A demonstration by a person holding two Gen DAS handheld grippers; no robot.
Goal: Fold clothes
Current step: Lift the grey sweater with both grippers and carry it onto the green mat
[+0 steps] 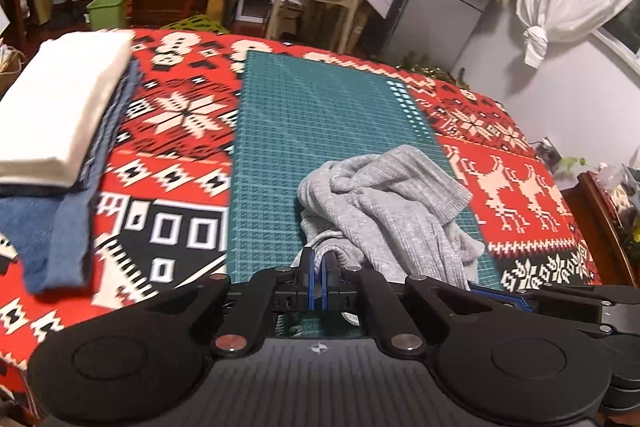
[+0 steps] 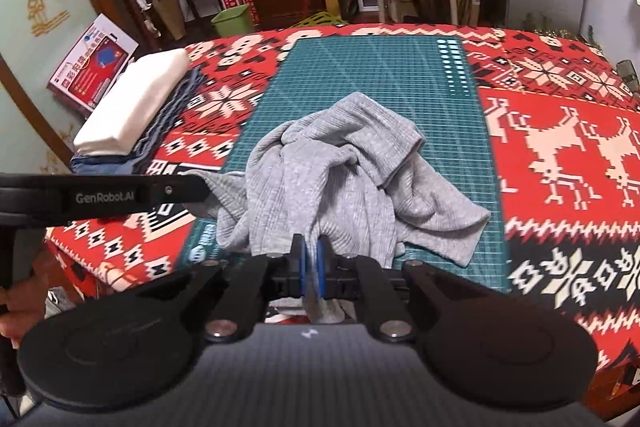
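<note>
Two hand-held grippers, left (image 1: 319,277) and right (image 2: 311,273), are each clamped on an edge of the crumpled grey knit garment (image 2: 340,179), which lies on the green cutting mat (image 2: 360,75) near the worktop's front. The step in hand appears to be spreading; the next move calls for drawing the edges apart to flatten it.

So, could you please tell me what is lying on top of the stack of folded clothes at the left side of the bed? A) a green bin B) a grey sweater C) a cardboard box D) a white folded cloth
D: a white folded cloth tops the stack, with blue folded clothes under it; the grey sweater lies crumpled on the green cutting mat instead.
</note>
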